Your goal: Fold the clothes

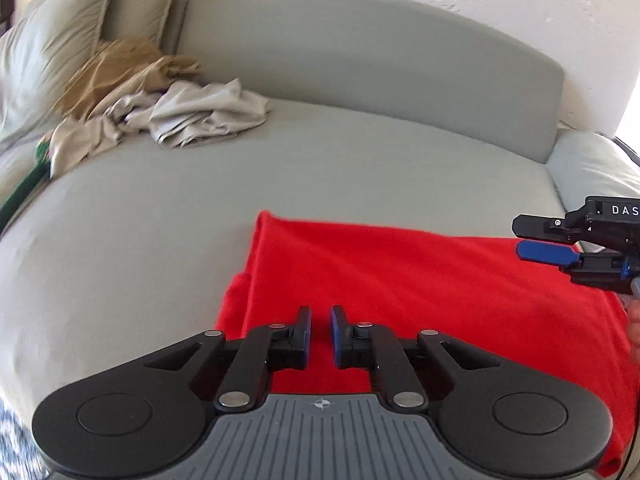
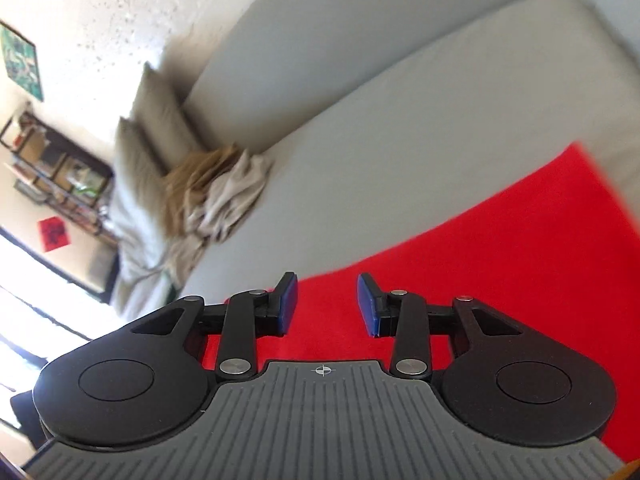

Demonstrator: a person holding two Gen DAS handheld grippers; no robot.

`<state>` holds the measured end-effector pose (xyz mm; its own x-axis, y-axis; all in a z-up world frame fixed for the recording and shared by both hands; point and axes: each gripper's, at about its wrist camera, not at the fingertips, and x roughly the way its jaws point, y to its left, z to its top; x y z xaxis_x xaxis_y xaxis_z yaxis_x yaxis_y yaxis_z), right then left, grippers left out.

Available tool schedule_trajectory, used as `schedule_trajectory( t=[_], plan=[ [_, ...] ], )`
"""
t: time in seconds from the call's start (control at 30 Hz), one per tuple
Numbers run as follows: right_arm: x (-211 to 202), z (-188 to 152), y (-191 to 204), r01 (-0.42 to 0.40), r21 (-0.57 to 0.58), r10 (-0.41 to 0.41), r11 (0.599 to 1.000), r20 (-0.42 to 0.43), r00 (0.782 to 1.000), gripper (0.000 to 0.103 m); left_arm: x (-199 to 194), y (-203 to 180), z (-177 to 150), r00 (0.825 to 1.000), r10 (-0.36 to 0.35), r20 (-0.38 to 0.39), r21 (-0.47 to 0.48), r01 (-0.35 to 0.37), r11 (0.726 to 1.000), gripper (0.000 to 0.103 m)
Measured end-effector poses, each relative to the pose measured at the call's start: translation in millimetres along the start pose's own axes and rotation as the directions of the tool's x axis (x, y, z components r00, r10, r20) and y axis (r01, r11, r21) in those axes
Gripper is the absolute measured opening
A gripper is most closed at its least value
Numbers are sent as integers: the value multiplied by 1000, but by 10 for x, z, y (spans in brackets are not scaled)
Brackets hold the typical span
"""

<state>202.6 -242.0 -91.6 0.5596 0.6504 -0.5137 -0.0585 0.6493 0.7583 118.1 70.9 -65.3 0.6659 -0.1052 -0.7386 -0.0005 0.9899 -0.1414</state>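
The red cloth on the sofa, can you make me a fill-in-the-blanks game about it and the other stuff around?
1. The cloth lying flat under both claws is ____.
2. It lies on a grey ____.
3. The crumpled pile of clothes sits at the far end of the seat, beside the ____ pillows.
4. The right claw has ____ between its fingers.

Missing words: red; sofa; beige; nothing
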Motion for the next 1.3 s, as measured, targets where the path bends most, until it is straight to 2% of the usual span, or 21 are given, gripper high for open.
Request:
schedule_trajectory(
  t=[0.07, 0.1, 0.13, 0.2, 0.27, 0.33, 0.4, 0.5, 0.6, 0.67, 0.7, 0.73, 0.8, 0.83, 0.93, 1.0, 1.07, 1.13, 1.2, 1.23, 1.3],
  plan=[
    [284, -30, -117, -41, 92, 49, 995, -88, 995, 40, -10, 99, -74, 1000, -5, 13, -27, 5, 1000, 9],
    [400, -36, -185, -36, 131, 51, 991, -115, 992, 26, -9, 143, -93, 1000, -14, 19, -38, 15, 999, 9],
    [364, 0, -227, 44, 114, -39, 992, -41, 998, 1, -3, 182, -102, 999, -25, 22, -51, 26, 998, 9],
    [292, 72, -313, 203, 98, -213, 974, 109, 971, 1, 9, 254, -120, 998, -46, 31, -82, 48, 995, 11],
    [160, 177, -428, 327, 154, -356, 932, 235, 904, 1, 21, 313, -140, 997, -64, 41, -120, 69, 990, 11],
    [-39, 212, -453, 301, 223, -358, 927, 289, 888, 11, 33, 323, -155, 996, -71, 55, -127, 78, 989, 11],
    [-84, 165, -349, 197, 174, -240, 965, 282, 929, 11, 44, 309, -165, 996, -67, 63, -126, 75, 989, 11],
    [201, 10, -32, 49, 51, -56, 997, 144, 988, 14, 38, 272, -181, 996, -55, 66, -117, 62, 991, 11],
    [674, -134, 143, -67, 25, 68, 997, -37, 997, 15, 34, 292, -190, 996, -62, 69, -120, 70, 990, 11],
    [834, -175, 114, 17, 1, -17, 1000, -17, 1000, 0, 33, 314, -192, 995, -70, 70, -128, 79, 989, 11],
    [903, -192, 99, 62, -7, -62, 998, 1, 998, 0, 34, 329, -189, 995, -77, 69, -136, 86, 987, 11],
    [824, -165, 66, 145, 23, -147, 989, 104, 984, 0, 34, 344, -186, 994, -83, 68, -146, 93, 985, 11],
    [506, -76, -61, 339, 168, -376, 926, 307, 874, 10, 34, 365, -181, 993, -93, 68, -164, 103, 981, 12],
    [348, -8, -157, 352, 218, -409, 910, 339, 847, 10, 35, 368, -179, 993, -96, 68, -170, 106, 980, 12],
    [-160, 108, -305, 342, 235, -408, 910, 366, 836, 11, 45, 353, -172, 993, -92, 68, -169, 103, 980, 12],
    [-382, 51, -286, 310, 202, -364, 929, 351, 863, 11, 46, 336, -168, 994, -84, 67, -167, 94, 981, 11],
    [-408, -25, -286, 215, 159, -252, 964, 271, 929, 11, 37, 315, -174, 995, -72, 68, -163, 83, 983, 11],
    [-222, -85, -257, 118, 125, -138, 985, 170, 976, 12, 26, 294, -184, 996, -60, 71, -153, 71, 986, 12],
    [-8, -89, -276, 131, 130, -146, 983, 115, 983, 13, 16, 283, -198, 996, -52, 76, -143, 62, 988, 12],
    [87, -85, -296, 163, 139, -179, 977, 105, 978, 5, 11, 281, -208, 996, -50, 80, -140, 61, 988, 12],
    [168, -46, -337, 246, 135, -266, 960, 158, 951, 0, 6, 275, -220, 995, -48, 84, -129, 58, 990, 12]
  ],
)
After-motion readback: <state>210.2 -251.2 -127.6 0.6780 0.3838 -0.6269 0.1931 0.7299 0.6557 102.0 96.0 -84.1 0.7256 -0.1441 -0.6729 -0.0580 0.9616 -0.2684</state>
